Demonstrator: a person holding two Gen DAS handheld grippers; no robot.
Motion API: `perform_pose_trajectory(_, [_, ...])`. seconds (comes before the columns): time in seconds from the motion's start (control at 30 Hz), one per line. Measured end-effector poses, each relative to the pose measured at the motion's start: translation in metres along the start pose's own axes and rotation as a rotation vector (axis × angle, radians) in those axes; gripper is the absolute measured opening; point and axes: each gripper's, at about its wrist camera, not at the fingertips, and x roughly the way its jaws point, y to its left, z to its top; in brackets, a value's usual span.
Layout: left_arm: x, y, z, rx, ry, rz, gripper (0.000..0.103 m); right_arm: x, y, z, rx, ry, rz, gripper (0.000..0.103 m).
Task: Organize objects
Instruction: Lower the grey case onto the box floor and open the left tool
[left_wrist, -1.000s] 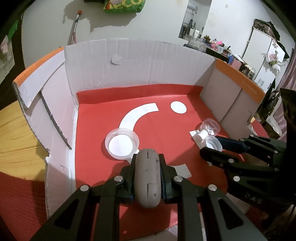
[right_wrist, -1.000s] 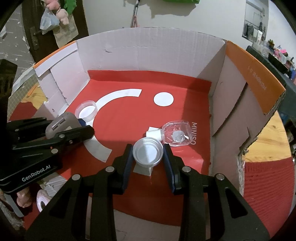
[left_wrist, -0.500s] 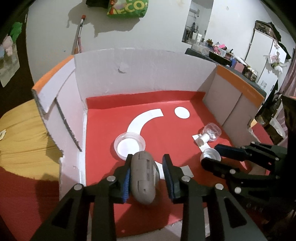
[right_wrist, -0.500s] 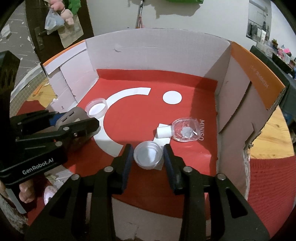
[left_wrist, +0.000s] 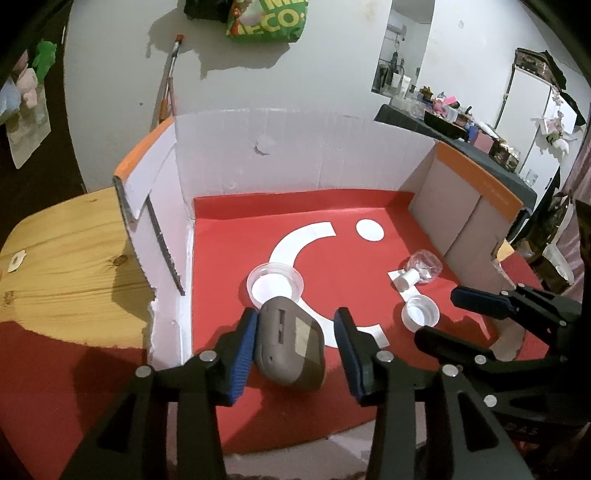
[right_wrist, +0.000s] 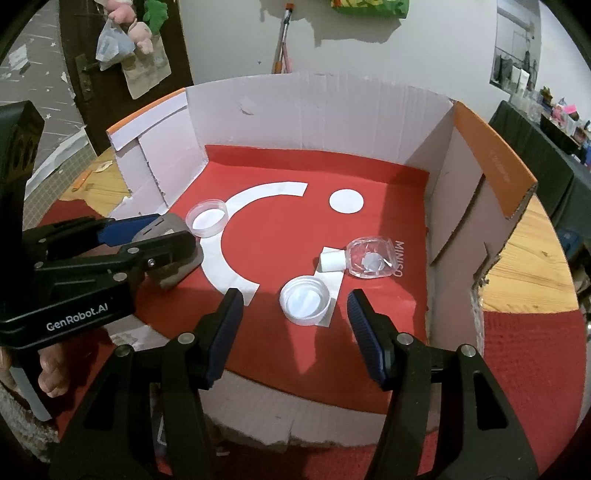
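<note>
Both claws are standing parted over a cardboard box (left_wrist: 314, 155) lined in red. Left gripper (left_wrist: 297, 349), its jaws just having been opening, is bracketing a grey oval case (left_wrist: 290, 349) that is lying tilted on the red floor (left_wrist: 236, 240); the case is leaning close against the left blue pad, with a clear gap to the right pad, so nothing is being squeezed. Right gripper (right_wrist: 295, 332), its jaws likewise just having been opening, is hovering with a small clear round lid (right_wrist: 304, 301) lying free on the floor just ahead of and between its 2 fingers, touching neither pad. Beyond the lid, a small clear bottle (right_wrist: 371, 262) with a white cap is lying on its side, near the box's right wall. Just past the grey case, a second, larger clear round dish (left_wrist: 275, 284) is sitting upright on the white curved marking. Outside the box, a wooden tabletop (left_wrist: 74, 258) is showing under a red cloth (right_wrist: 535, 369).
</note>
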Motion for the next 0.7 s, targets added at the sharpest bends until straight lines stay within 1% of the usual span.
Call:
perform_pose_trajectory(0.17, [-0.006, 0.001, -0.003, -0.009, -0.006, 0.009, 0.052, -0.007, 0.003, -0.002, -0.004, -0.01, 0.0, 0.058])
perform_pose_trajectory(0.27, [-0.01, 0.002, -0.004, -0.014, -0.009, 0.012, 0.052, -0.012, 0.005, -0.003, -0.006, -0.017, 0.002, 0.062])
perform_pose_trajectory(0.5, [-0.023, 0.001, -0.006, -0.017, -0.027, 0.017, 0.063, -0.026, 0.009, -0.006, -0.003, -0.039, 0.012, 0.062])
perform_pose_trajectory(0.6, [-0.029, -0.002, -0.009, -0.013, -0.034, 0.019, 0.065, -0.032, 0.011, -0.008, -0.004, -0.048, 0.01, 0.068])
perform_pose_trajectory(0.7, [-0.032, -0.004, -0.01, -0.01, -0.041, 0.025, 0.068, -0.037, 0.011, -0.009, -0.002, -0.056, 0.01, 0.068])
